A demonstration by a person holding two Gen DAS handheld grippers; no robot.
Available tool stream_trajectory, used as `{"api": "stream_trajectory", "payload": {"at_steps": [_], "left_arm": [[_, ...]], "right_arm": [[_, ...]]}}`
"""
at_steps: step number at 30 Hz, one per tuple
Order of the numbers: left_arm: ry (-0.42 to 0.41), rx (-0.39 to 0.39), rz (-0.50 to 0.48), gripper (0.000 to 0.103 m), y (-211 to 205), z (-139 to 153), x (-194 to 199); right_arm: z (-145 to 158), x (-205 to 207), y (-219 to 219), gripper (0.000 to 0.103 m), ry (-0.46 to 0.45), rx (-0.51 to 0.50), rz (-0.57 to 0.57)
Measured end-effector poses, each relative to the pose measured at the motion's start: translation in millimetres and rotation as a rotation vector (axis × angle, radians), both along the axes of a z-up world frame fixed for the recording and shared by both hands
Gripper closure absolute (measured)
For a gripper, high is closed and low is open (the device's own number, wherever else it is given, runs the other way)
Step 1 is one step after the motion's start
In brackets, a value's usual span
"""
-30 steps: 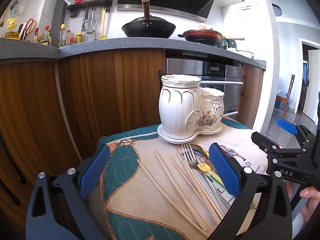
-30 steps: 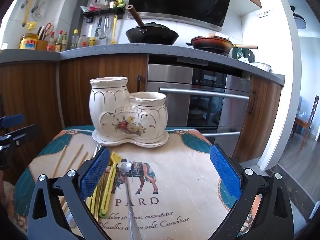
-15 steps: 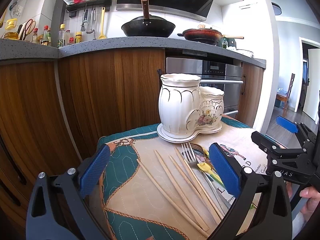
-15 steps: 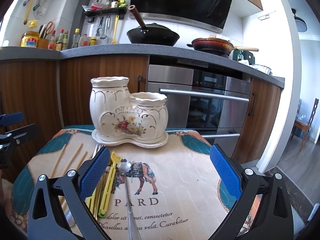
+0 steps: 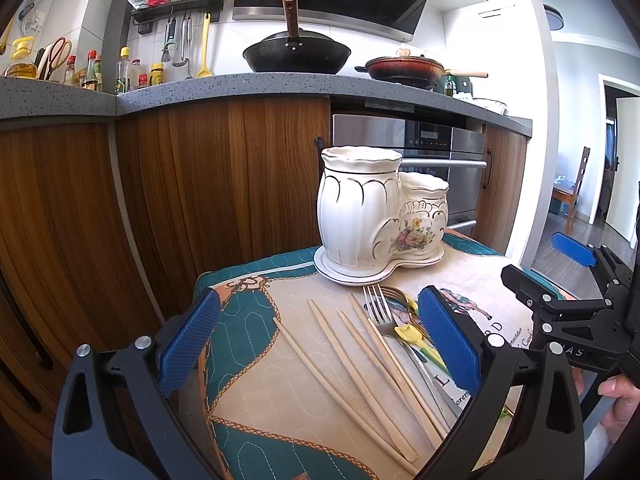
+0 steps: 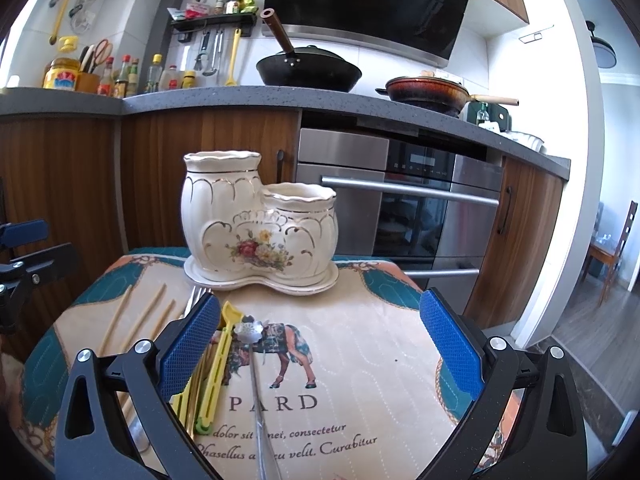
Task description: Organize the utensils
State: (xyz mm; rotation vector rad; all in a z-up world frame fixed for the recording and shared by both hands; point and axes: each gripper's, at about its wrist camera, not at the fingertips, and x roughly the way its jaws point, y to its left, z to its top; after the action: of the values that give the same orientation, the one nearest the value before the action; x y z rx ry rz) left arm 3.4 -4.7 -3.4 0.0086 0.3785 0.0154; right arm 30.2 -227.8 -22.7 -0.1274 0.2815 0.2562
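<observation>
A white ceramic two-pot utensil holder [image 5: 376, 216] [image 6: 256, 220] stands on its saucer at the far side of a printed cloth [image 5: 256, 372] [image 6: 360, 360]. Several wooden chopsticks [image 5: 352, 372] [image 6: 140, 320], a metal fork [image 5: 380, 312], a yellow utensil [image 6: 218, 364] and a flower-ended metal spoon [image 6: 250, 330] lie loose on the cloth. My left gripper [image 5: 320, 340] is open and empty, hovering over the chopsticks. My right gripper [image 6: 320, 344] is open and empty above the cloth, with the spoon and yellow utensil by its left finger; it also shows at the right of the left wrist view [image 5: 576, 312].
Wooden kitchen cabinets [image 5: 120, 208] and a steel oven [image 6: 400, 208] stand close behind the small table. A grey counter [image 6: 200, 98] above carries a black wok [image 6: 308, 70], a red pan and bottles. The table edge drops off at left and right.
Both grippers have stayed nearly still; the view shifted only slightly. Nothing was taken hold of or moved on the cloth.
</observation>
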Motion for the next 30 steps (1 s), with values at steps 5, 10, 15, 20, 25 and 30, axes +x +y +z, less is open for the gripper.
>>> {"api": "stream_trajectory", "payload": {"at_steps": [5,10,15,20,25,30], "left_arm": [[0.0,0.003,-0.001,0.005,-0.9,0.8,-0.1],[-0.001,0.002,0.0,0.005,-0.6,0.3,-0.6],[0.001,0.003,0.0,0.005,-0.9,1.0,0.0],[0.001,0.003,-0.001,0.005,-0.8,1.2,0.0],[0.001,0.003,-0.001,0.005,-0.8,1.2,0.2],[0.001,0.003,0.0,0.005,-0.8,1.4,0.1]], "right_arm": [[-0.1,-0.2,0.4,0.004,-0.001,-0.002,0.0],[0.0,-0.2,0.3,0.004,0.0,-0.002,0.0],[-0.2,-0.1,0.4,0.004,0.0,-0.002,0.0],[-0.1,-0.2,0.5,0.004,-0.001,-0.003,0.001],[-0.2,-0.2,0.6,0.004,0.0,-0.003,0.0],[-0.3,-0.4,0.5,0.004,-0.001,-0.003,0.001]]}}
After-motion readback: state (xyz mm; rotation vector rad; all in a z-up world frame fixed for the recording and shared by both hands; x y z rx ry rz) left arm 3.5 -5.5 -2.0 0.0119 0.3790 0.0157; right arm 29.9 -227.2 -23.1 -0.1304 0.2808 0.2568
